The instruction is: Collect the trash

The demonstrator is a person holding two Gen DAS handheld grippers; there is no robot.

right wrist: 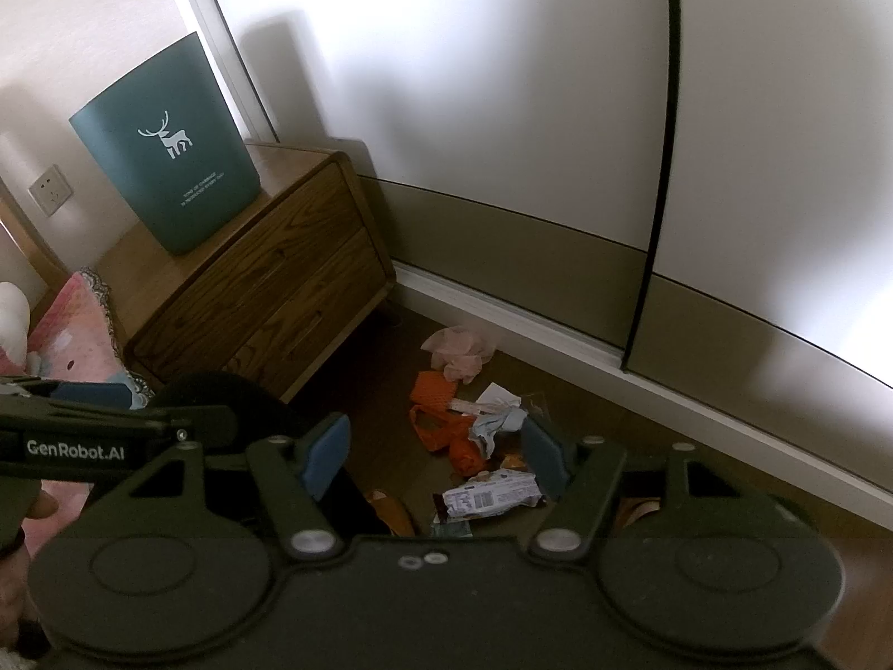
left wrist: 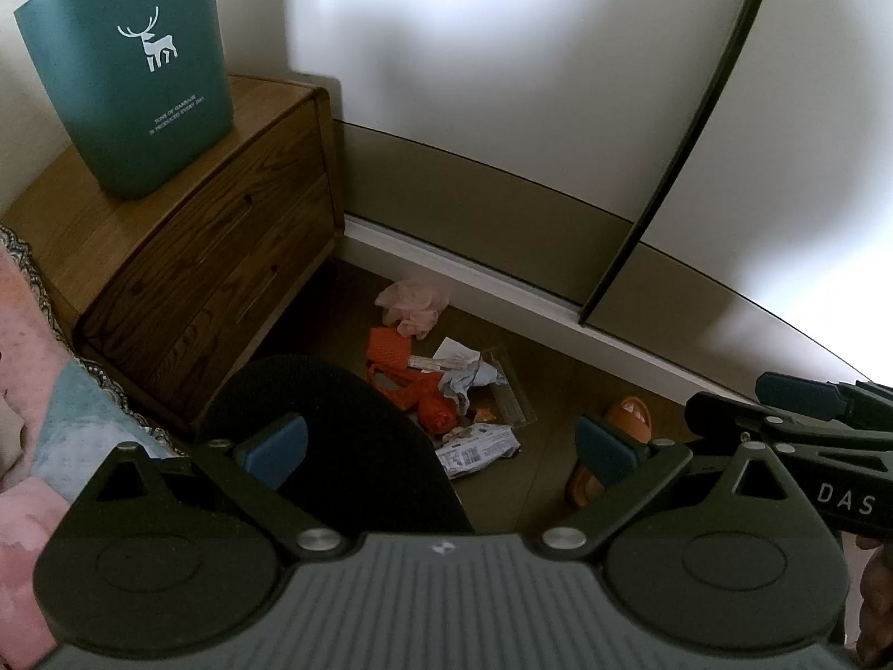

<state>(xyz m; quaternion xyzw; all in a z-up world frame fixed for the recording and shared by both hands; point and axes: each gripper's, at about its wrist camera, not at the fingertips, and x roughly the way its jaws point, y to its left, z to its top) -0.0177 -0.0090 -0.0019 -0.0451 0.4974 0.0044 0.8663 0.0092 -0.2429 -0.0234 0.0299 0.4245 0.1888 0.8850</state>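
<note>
A pile of trash lies on the wooden floor by the wardrobe: a pink crumpled bag (left wrist: 412,307) (right wrist: 460,354), orange netting (left wrist: 416,385) (right wrist: 446,424), a light blue tissue (left wrist: 466,382) (right wrist: 494,424) and a printed wrapper (left wrist: 477,449) (right wrist: 491,494). A green bin with a white deer (left wrist: 131,72) (right wrist: 170,148) stands on the wooden nightstand (left wrist: 223,257) (right wrist: 268,285). My left gripper (left wrist: 441,446) is open and empty, high above the pile. My right gripper (right wrist: 435,458) is open and empty above the wrapper; it also shows in the left wrist view (left wrist: 809,407).
A black round object (left wrist: 346,435) (right wrist: 234,396) sits beside the nightstand under the left gripper. Orange slippers (left wrist: 630,419) (right wrist: 390,508) lie on the floor near the pile. A pink blanket (left wrist: 33,368) (right wrist: 72,335) is at the left. Wardrobe doors (left wrist: 558,111) stand behind the trash.
</note>
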